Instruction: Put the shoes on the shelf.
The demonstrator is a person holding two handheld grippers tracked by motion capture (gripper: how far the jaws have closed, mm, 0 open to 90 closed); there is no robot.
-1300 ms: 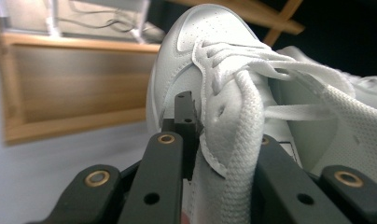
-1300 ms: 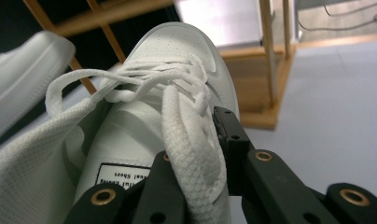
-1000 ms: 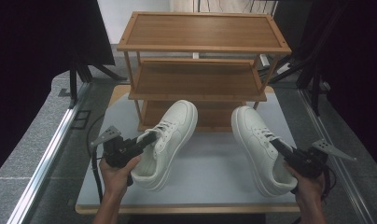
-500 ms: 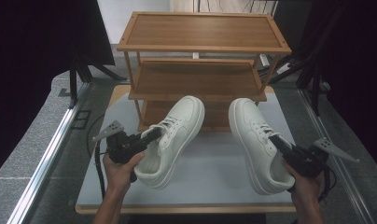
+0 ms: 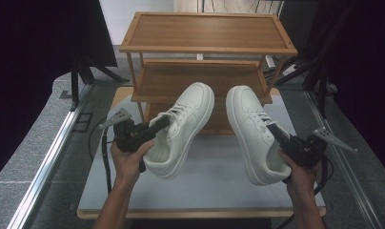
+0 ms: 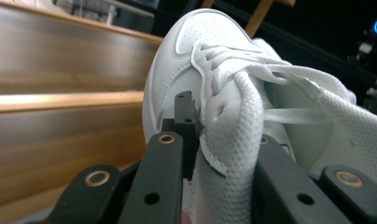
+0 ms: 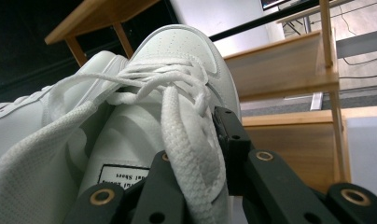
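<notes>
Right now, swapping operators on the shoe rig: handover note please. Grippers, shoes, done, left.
Left gripper: shut on the left shoe at its tongue, shoe lifted and tilted.
Right gripper: shut on the right shoe at its tongue, also lifted.
Both toes point at the wooden rack, near its middle shelf; the heels hang above the table.
Done: both shoes picked up.
Left: probably set each on a shelf, then release.
</notes>
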